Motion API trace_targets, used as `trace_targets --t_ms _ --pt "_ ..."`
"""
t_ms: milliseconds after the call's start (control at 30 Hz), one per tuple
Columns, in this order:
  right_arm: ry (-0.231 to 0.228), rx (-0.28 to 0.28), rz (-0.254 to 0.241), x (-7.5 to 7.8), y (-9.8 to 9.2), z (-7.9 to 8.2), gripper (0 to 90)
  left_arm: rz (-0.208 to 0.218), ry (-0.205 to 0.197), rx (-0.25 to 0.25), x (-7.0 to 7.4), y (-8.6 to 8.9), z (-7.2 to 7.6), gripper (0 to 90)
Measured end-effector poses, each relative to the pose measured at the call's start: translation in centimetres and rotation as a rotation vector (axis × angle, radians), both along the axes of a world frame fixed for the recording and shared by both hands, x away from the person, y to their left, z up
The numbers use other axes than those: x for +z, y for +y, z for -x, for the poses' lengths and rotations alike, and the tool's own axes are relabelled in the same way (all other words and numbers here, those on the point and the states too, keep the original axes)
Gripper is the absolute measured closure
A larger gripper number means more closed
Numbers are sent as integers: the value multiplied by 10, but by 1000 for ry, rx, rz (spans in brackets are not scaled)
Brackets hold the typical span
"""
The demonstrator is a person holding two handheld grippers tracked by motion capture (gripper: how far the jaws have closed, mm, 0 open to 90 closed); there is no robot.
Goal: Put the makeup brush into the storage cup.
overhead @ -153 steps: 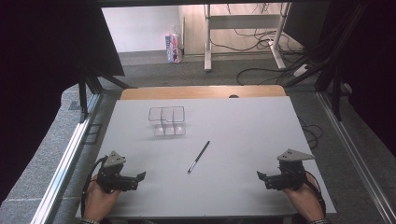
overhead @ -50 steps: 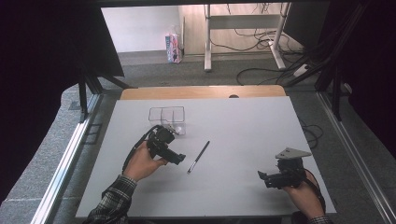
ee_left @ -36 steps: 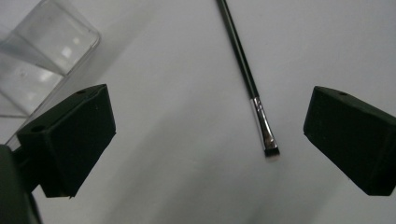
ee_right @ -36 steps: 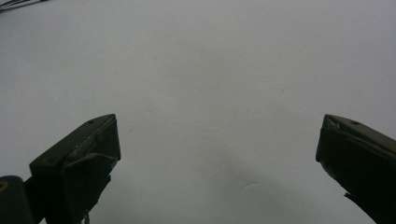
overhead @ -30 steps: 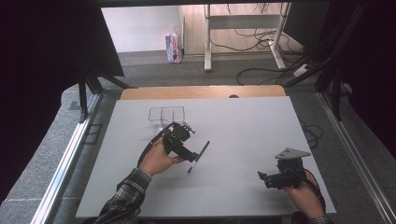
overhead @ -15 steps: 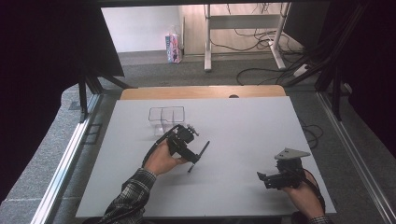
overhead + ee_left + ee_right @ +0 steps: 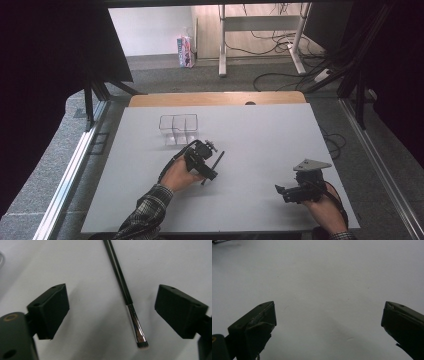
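Note:
A thin black brush (image 7: 218, 159) (image 7: 122, 282) with a metal ferrule lies on the white table (image 7: 260, 135). My left gripper (image 7: 209, 174) (image 7: 111, 312) hangs low over it, jaws open on either side of the ferrule without touching it; they have just been closing a little. The brush's bristle tip (image 7: 142, 342) points toward the camera in the left gripper view. My right gripper (image 7: 281, 192) (image 7: 328, 322) rests near the table's front right, open with nothing between its jaws.
A clear plastic divided holder (image 7: 178, 128) stands on the table behind the left gripper. A wooden strip (image 7: 215, 99) edges the table's far side. Beyond it lie cables and a small carton (image 7: 185, 50) on the floor.
My left gripper has travelled from the front left to the brush and sunk down over it. The right gripper has stayed in place.

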State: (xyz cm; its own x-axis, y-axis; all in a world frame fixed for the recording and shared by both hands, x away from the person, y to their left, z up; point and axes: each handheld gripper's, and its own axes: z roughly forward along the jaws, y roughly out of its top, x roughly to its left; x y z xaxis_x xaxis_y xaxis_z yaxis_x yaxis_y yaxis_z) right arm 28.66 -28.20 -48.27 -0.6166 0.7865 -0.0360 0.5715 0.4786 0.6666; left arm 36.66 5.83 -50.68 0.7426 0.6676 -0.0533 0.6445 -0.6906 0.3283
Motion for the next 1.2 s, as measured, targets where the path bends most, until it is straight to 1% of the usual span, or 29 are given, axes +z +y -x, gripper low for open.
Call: trace_targets --t_ms 33,100,133,200,233,267,300,333,367,400,433,500,533,567,633,700,733,767,800,900,967,1000,1033,1067,1100,1200 --pt "0 0 0 0 0 0 0 -2 0 0 -1 0 0 150" --pt "0 2 1 0 0 0 0 -12 2 -4 -3 -1 1 188" --pt "0 2 1 0 0 0 0 -28 4 -14 -4 -1 1 205" --pt "0 5 2 0 0 0 0 -27 9 -15 -4 -1 1 255" --pt "0 5 2 0 0 0 0 -18 17 -13 -4 0 0 255" --pt "0 6 2 0 0 0 0 -20 17 -13 -3 1 1 288" --pt "0 7 2 -1 0 0 0 -21 21 -14 -2 2 0 398" --pt "1 6 1 -1 0 0 0 -16 24 1 -1 3 1 463" --pt "1 6 1 -1 0 0 0 -17 26 9 0 4 1 463" --pt "1 6 2 -1 0 0 0 -17 31 29 1 7 2 592" --pt "1 6 2 -1 0 0 0 -17 31 29 1 7 2 650" --pt "2 7 3 0 0 0 0 -27 50 42 2 10 2 829" --pt "2 7 3 0 0 0 0 -27 50 42 2 10 2 837" --pt "3 7 4 0 0 0 0 -22 58 44 2 11 1 837" --pt "3 7 4 0 0 0 0 -20 65 36 2 12 0 841" --pt "3 9 4 0 0 0 0 -21 64 28 2 12 -1 841" --pt "3 8 2 -1 0 0 0 -23 56 14 2 12 0 841" --pt "3 8 2 -1 0 0 0 -23 56 14 2 12 0 842" --pt "3 7 3 -1 0 0 0 -28 51 3 3 12 0 841" --pt "2 7 3 0 0 0 0 -27 52 -10 4 13 1 841" --pt "1 8 3 0 0 0 0 -15 51 -23 7 14 3 842" --pt "1 7 3 0 0 0 0 -8 41 -30 10 15 4 841" --pt "1 7 3 0 0 0 0 -8 41 -30 10 15 4 841" --pt "2 8 3 0 0 0 0 5 33 -43 15 17 6 841" --pt "2 8 3 0 0 0 0 5 33 -43 15 17 6 841" --pt "3 9 4 0 0 0 0 34 19 -63 24 21 12 841"
